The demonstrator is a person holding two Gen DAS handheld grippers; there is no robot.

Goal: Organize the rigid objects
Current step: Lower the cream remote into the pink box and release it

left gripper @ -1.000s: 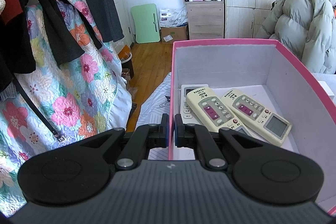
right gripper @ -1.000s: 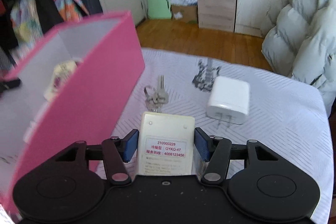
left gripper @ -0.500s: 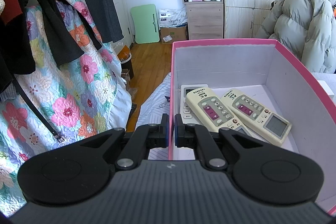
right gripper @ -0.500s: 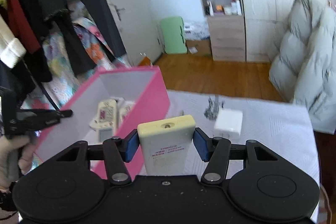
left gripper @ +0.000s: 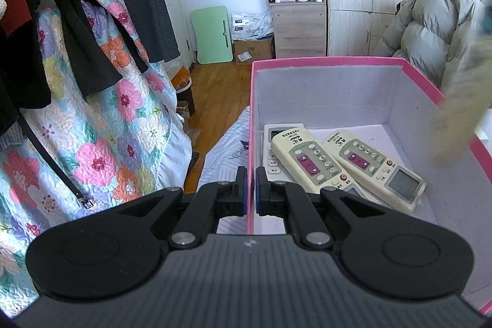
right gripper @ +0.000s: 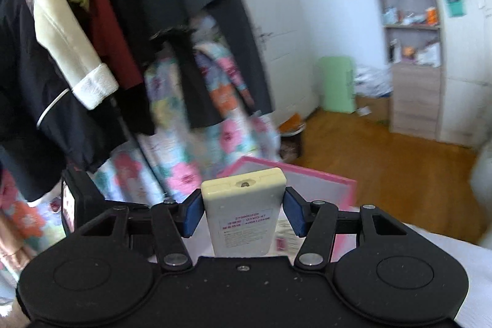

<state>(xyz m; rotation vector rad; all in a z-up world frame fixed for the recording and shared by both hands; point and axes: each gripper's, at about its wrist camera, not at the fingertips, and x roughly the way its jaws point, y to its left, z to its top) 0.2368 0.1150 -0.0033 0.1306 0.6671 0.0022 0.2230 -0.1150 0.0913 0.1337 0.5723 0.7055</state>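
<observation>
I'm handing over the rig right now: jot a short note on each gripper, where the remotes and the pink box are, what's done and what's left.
Left gripper: shut on the near wall of the pink box, steadying it.
Right gripper: shut on a cream remote, label side up, raised near the box's rim.
Done: three remotes in the box, two cream ones lying over a white one.
Left: lower the held remote into the box and release it. Other loose items are not in view now.

matt pink cardboard box point(left gripper: 323, 61), cream plastic remotes point(left gripper: 310, 162) inside, centre frame; quilted floral cloth point(left gripper: 101, 125) left; glossy wood floor point(left gripper: 215, 88).
</observation>
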